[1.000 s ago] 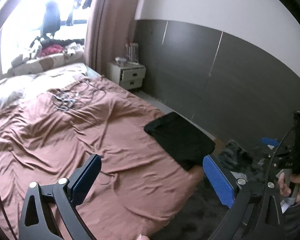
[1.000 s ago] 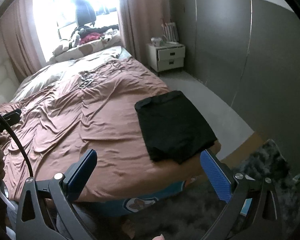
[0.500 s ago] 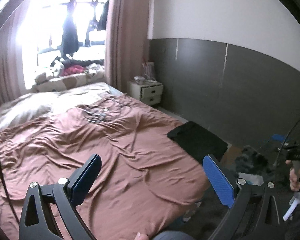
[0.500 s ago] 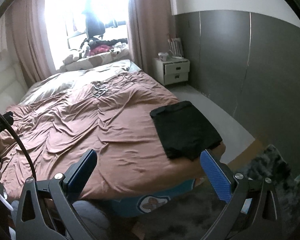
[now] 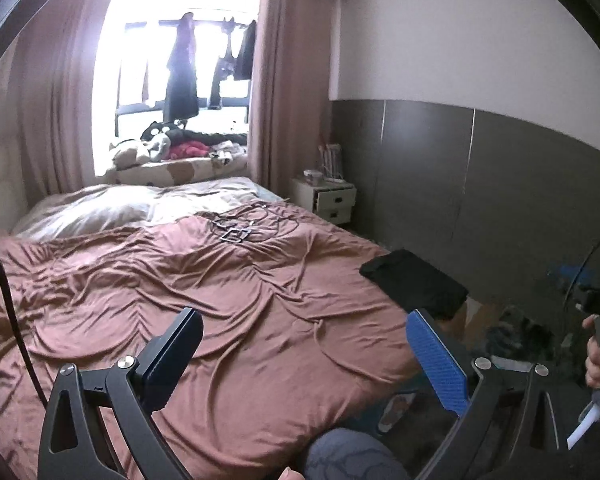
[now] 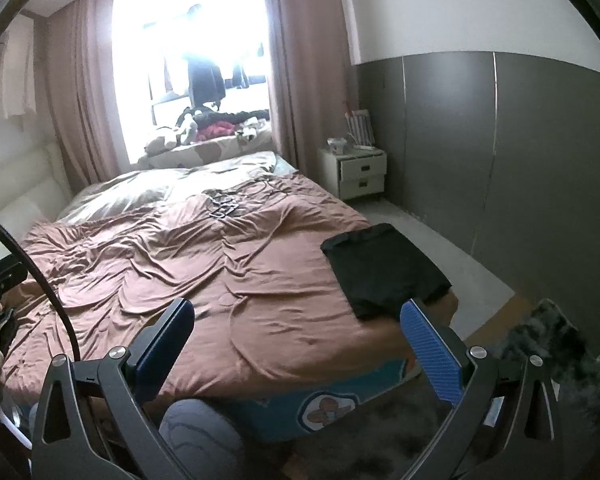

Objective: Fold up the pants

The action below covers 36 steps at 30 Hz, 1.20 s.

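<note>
Folded black pants (image 6: 386,270) are laid at the bed's (image 6: 220,280) near right corner; left gripper (image 5: 304,354) and right gripper (image 6: 296,346) are held wide, empty.

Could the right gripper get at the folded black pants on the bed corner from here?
Probably yes: the right gripper is open and empty, and nothing stands between it and the black pants, which lie uncovered on the bed.
</note>
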Tool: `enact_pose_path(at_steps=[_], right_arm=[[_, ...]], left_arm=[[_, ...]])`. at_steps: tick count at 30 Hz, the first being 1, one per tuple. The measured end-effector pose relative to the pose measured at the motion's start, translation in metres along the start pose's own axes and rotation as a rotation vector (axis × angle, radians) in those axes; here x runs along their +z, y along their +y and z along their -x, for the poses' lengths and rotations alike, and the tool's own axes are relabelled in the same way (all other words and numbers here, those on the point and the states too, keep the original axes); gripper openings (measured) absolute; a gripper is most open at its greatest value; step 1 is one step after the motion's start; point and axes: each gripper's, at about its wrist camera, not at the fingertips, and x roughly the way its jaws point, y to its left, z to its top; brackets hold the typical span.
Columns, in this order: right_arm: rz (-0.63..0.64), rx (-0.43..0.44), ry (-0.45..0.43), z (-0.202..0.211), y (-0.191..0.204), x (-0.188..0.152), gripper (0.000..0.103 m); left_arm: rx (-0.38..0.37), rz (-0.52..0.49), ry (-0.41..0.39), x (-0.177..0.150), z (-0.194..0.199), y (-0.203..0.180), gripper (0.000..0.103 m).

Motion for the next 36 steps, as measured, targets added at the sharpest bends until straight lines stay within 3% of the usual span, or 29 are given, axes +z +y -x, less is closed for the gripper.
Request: enact_pose_path(at_steps=[11,24,36], right_arm=[[0.025,0.007,-0.032,0.006,0.023,-0.054,0.103],[0.045,0.019,-0.039,0.020,0.036,-0.102,0.103],[0.059,0.006,-0.027,0.037,0.048,-0.125,0.103]], left_arm=[[0.027,0.014,-0.057,-0.047,0.057,-0.005,0.102],[0.088,0.017,-0.058,-0.103,0.081,-0.010,0.102],[0.063,0.045,-0.057,-0.140,0.093,-0.018,0.102]])
